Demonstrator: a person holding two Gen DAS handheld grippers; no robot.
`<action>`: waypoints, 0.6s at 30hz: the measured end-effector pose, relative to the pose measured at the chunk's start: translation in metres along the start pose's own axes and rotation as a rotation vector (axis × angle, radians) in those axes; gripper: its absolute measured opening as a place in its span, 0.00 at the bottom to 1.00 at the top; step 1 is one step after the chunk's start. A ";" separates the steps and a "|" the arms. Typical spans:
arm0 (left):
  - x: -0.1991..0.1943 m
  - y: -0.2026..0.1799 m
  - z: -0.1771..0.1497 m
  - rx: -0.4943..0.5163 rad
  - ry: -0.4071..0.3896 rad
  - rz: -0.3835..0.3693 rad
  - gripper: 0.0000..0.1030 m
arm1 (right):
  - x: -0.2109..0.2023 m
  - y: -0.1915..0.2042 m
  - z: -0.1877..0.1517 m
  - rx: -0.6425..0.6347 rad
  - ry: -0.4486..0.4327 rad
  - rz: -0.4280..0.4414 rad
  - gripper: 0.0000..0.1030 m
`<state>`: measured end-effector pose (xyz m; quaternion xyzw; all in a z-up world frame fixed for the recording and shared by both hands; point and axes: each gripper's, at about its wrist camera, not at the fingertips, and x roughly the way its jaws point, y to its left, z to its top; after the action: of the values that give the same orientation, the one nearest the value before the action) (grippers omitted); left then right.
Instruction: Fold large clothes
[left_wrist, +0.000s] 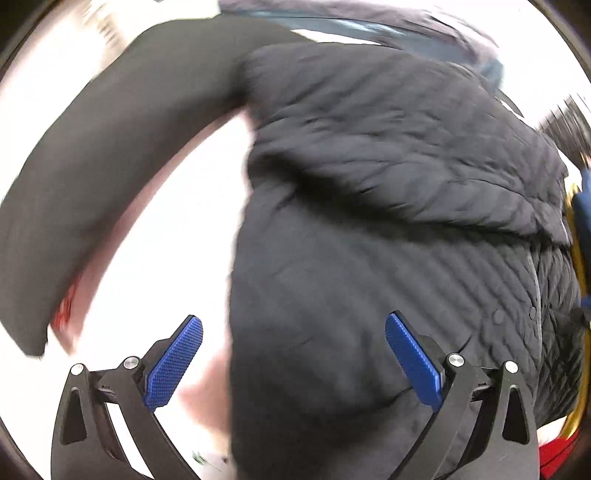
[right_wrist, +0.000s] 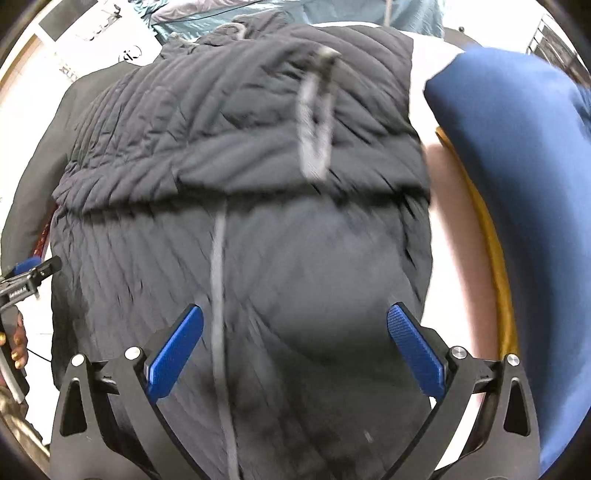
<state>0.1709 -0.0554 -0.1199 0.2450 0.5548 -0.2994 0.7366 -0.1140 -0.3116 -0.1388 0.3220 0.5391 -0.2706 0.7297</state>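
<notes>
Blue cushion (right_wrist: 517, 147) beside quilted jacket (right_wrist: 240, 166)

One dark quilted jacket (right_wrist: 258, 177) is being shown. One blue garment (right_wrist: 517, 155) is being seen beside it. Two grippers are being counted: the left gripper (left_wrist: 293, 354) and the right gripper (right_wrist: 294, 350), each being fitted with two blue pads (right_wrist: 173, 354).

Each hand-held gripper, left (left_wrist: 293, 354) and right (right_wrist: 294, 350), has 2 black skeletal arms with triangular cut-outs and round silver screws at the pivots. The fingers (left_wrist: 173, 363) carry bright blue pads with a fine knurled grid texture. In the right wrist view a hand (right_wrist: 19, 341) at the left edge shows gold-painted nails.
</notes>
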 end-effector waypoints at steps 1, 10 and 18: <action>-0.002 0.011 -0.004 -0.032 -0.006 0.011 0.94 | -0.004 -0.006 -0.008 0.009 0.002 0.007 0.95; -0.022 0.097 -0.041 -0.282 -0.030 -0.065 0.94 | -0.035 -0.077 -0.077 0.135 0.000 0.037 0.95; -0.025 0.103 -0.092 -0.257 0.004 -0.141 0.94 | -0.039 -0.086 -0.112 0.101 0.032 0.108 0.95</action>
<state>0.1774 0.0843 -0.1168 0.1096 0.6057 -0.2763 0.7381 -0.2571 -0.2806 -0.1404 0.3914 0.5183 -0.2524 0.7173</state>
